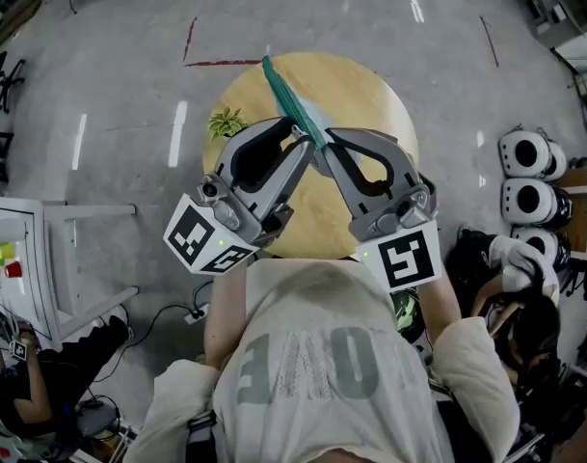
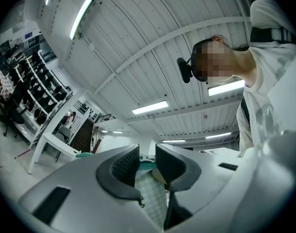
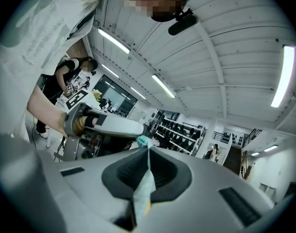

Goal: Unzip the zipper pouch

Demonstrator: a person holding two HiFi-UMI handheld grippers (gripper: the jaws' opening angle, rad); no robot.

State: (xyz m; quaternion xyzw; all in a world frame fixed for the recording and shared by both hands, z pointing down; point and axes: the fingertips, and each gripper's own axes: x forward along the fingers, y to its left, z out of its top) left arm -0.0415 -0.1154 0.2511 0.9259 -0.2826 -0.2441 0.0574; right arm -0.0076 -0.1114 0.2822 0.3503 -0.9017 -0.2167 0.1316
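The zipper pouch [image 1: 291, 99], teal-edged with a pale checked body, is held edge-on in the air above the round wooden table [image 1: 365, 95]. My right gripper [image 1: 324, 150] is shut on its thin edge; in the right gripper view the fabric [image 3: 144, 191] is pinched between the dark pads [image 3: 126, 171]. My left gripper [image 1: 306, 148] meets the pouch from the other side. In the left gripper view its jaws stand apart [image 2: 148, 161] with the checked fabric [image 2: 150, 191] lying in the gap. Both grippers point upward, so their views show the ceiling.
A small green plant [image 1: 226, 122] stands on the table's left part. White helmet-like units [image 1: 524, 152] are stacked at the right. A white desk [image 1: 42, 258] stands at the left, with a seated person [image 1: 23, 394] below it. Cables [image 1: 192, 312] lie on the floor.
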